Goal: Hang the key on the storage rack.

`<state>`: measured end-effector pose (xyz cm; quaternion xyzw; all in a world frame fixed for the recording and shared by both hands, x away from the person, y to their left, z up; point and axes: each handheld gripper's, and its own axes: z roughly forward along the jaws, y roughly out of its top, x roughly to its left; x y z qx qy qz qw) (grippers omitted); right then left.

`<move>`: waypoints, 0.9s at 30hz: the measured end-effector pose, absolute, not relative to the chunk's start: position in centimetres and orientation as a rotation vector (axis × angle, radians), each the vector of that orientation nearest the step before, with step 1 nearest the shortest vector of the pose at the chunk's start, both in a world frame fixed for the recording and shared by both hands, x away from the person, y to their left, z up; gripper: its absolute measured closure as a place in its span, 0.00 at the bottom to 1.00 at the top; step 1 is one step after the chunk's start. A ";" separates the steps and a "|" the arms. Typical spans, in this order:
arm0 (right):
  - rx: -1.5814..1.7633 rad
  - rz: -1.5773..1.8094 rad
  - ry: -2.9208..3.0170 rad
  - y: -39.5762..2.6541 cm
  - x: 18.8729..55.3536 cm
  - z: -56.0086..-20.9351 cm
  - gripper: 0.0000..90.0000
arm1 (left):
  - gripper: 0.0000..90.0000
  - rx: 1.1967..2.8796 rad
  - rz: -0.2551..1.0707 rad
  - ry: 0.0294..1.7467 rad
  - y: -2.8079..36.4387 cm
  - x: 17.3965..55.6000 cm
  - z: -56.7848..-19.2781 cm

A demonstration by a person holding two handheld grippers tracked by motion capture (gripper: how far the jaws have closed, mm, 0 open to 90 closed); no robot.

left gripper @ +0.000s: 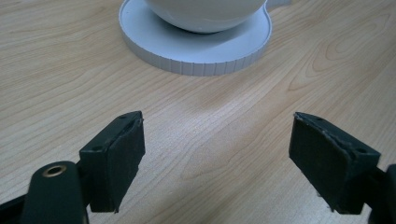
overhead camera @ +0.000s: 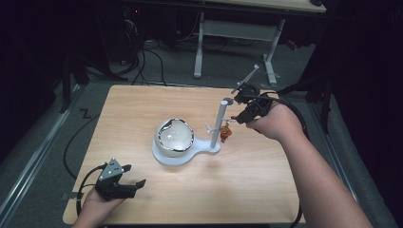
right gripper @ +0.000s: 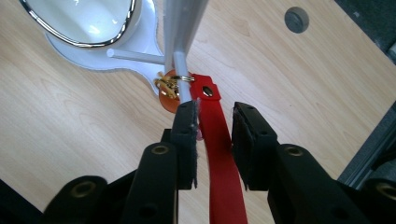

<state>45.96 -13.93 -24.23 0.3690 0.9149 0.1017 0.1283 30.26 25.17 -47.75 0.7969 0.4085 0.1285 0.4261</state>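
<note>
Two black jaws of my right gripper [right gripper: 214,135] stand slightly apart around the red leather key strap [right gripper: 217,140], pads off it. Its ring sits on the white stand's peg [right gripper: 183,86], centre frame, so I withdraw straight back without snagging; my left gripper [left gripper: 217,158] idles open.

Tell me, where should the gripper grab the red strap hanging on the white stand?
Probably grip the red strap on its flat middle stretch, below the rivet and ring. It is thin and ribbon-like, so pads should press its two broad faces. Come from the side away from the stand's post, as the right gripper does, so the peg stays clear.
</note>
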 end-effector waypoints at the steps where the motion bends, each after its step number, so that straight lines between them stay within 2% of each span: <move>1: 1.078 0.289 2.646 -14.2 46.0 -24.1 0.79 | 0.21 1.992 0.321 1.021 25.2 30.3 -47.8; 15: 1.132 0.295 2.636 -16.1 45.0 -25.5 0.78 | 0.21 2.002 0.325 1.014 24.9 30.3 -47.8; 21: 1.191 0.281 2.630 -17.3 44.4 -27.8 0.79 | 0.21 2.007 0.320 1.016 24.8 30.3 -47.9; 27: 1.225 0.242 2.637 -18.0 43.2 -31.8 0.74 | 0.21 2.011 0.316 1.018 24.7 30.3 -48.0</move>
